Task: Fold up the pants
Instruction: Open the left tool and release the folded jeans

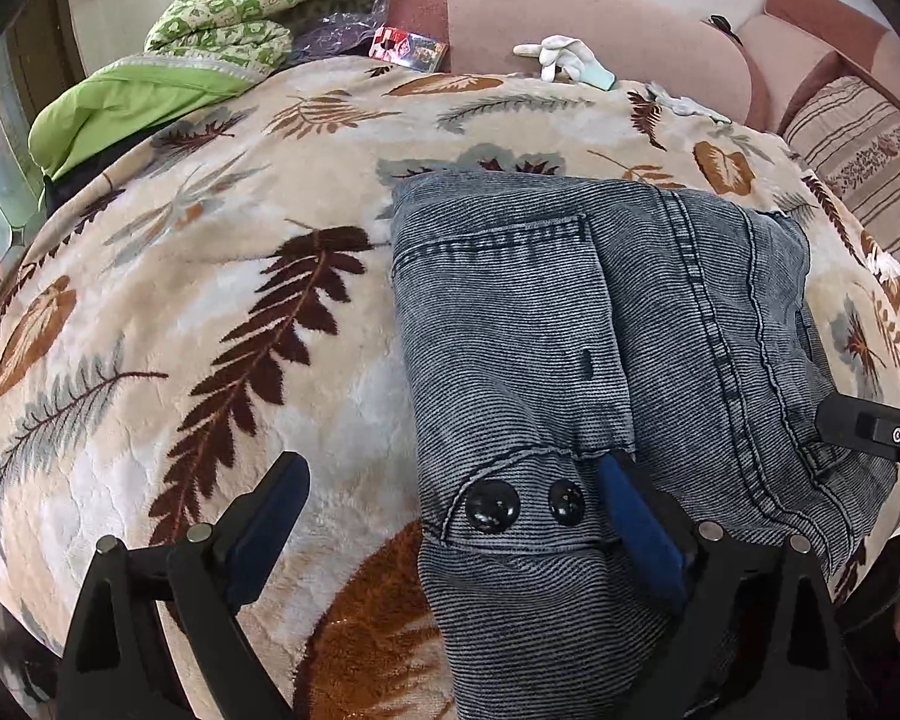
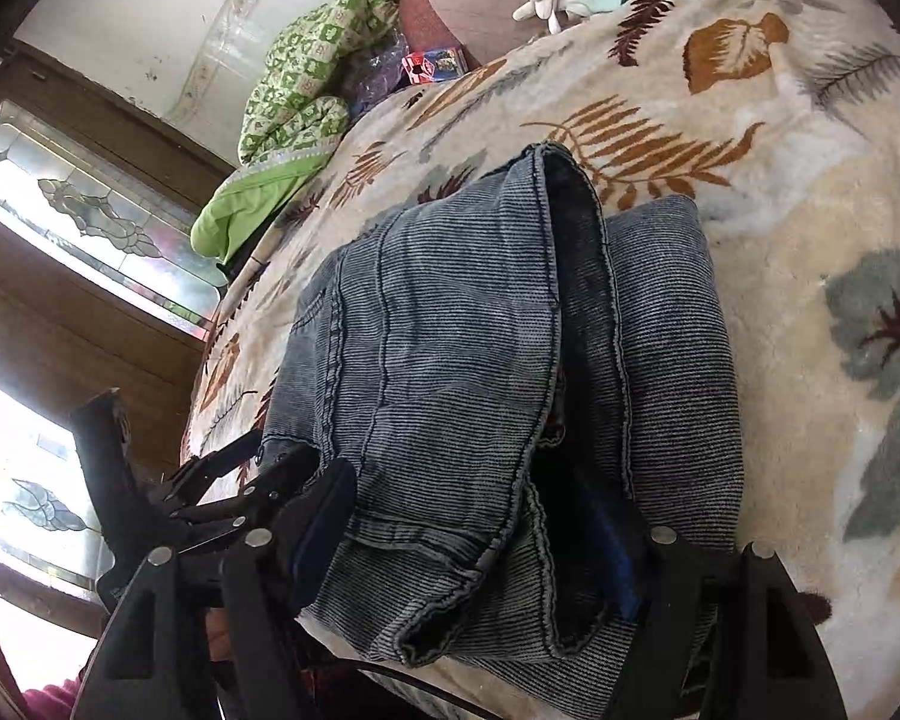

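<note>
Grey-blue denim pants (image 1: 570,324) lie folded on a leaf-patterned blanket (image 1: 180,300), waistband with two black buttons (image 1: 492,505) nearest me. My left gripper (image 1: 450,504) is open over the waistband corner, its right finger (image 1: 642,522) resting on the denim, its left finger (image 1: 270,516) over the blanket. In the right wrist view the pants (image 2: 450,360) lie in stacked layers. My right gripper (image 2: 480,534) is open around the near hem edges; its left finger (image 2: 324,516) is beside the cloth and the right finger is partly hidden in a fold.
A green patterned quilt (image 1: 240,18) lies at the far left. White gloves (image 1: 558,57) and a small red box (image 1: 408,48) lie by the pink sofa back (image 1: 570,12). A striped cushion (image 1: 858,144) is at the right. A glass-panelled door (image 2: 78,210) stands left.
</note>
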The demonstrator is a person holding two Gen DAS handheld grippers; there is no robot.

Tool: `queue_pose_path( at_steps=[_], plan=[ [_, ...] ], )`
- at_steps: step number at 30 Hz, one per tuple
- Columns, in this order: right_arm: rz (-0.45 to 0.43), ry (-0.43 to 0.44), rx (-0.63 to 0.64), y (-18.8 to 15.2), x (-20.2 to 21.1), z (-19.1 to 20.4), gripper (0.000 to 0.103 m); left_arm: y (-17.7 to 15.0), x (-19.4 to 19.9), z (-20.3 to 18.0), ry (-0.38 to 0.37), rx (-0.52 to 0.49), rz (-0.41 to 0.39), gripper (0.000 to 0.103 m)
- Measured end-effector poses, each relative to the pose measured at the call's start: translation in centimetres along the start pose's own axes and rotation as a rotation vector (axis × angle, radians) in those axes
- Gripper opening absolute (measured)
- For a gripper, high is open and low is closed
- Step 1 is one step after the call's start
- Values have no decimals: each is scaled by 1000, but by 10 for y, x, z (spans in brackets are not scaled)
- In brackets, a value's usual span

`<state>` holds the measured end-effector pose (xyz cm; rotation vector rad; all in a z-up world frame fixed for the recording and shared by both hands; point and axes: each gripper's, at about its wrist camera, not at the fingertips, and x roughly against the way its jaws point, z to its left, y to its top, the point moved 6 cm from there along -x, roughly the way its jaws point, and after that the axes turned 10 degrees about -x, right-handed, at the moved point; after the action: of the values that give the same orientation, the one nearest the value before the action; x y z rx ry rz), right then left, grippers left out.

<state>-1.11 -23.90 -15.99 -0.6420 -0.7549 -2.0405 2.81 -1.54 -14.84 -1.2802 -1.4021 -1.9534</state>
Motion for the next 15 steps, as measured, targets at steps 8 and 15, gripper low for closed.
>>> queue_pose_path(
  at_steps=[8, 15],
  plan=[
    [-126, 126, -8, 6, 43, 0, 75, 2, 39, 15, 3, 24, -104, 97],
    [-208, 257, 11, 13, 75, 13, 75, -11, 46, 5, 18, -50, -126, 97]
  ],
)
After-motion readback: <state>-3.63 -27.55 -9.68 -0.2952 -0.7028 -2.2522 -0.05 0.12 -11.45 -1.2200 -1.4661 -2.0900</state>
